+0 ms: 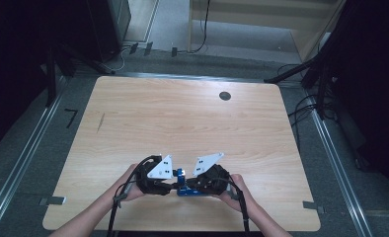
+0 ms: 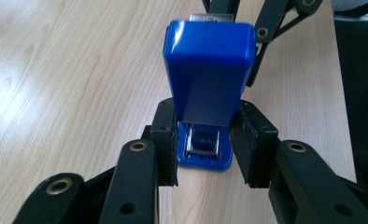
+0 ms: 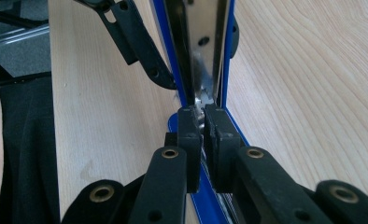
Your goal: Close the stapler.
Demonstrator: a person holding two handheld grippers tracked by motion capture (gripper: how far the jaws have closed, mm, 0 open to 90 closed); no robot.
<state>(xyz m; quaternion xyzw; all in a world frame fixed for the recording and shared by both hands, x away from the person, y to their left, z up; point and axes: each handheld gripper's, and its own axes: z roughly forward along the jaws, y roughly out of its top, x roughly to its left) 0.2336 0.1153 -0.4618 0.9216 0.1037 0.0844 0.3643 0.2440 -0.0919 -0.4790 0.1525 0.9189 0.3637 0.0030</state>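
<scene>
A person sits at the near edge of a light wooden table (image 1: 182, 113); two bare forearms come in from the bottom of the high view, and each hand holds a black gripper; the two grippers meet near the middle of that near edge, tips pointing at each other.

On the left is the left gripper (image 2: 203, 144); its two black pads sit on either side of a blue stapler (image 2: 209, 70), one pad on each side wall; they press on the sides of the blue top where it lifts up from the base, so this gripper is clamped on the stapler; the stapler's blue top is tipped up, and its shiny metal inside shows at the low end.

In the middle, in the high view, the blue stapler (image 1: 188, 190) lies on the table between the two grippers, close to the near edge.

On the right is the right gripper (image 3: 203, 122); its pads are squeezed close together around the thin shiny metal strip (image 3: 198, 42) inside the stapler; the blue edges run up on both sides of it.

Far back, near the far edge, there is a small dark round hole (image 1: 225, 96) in the table.
</scene>
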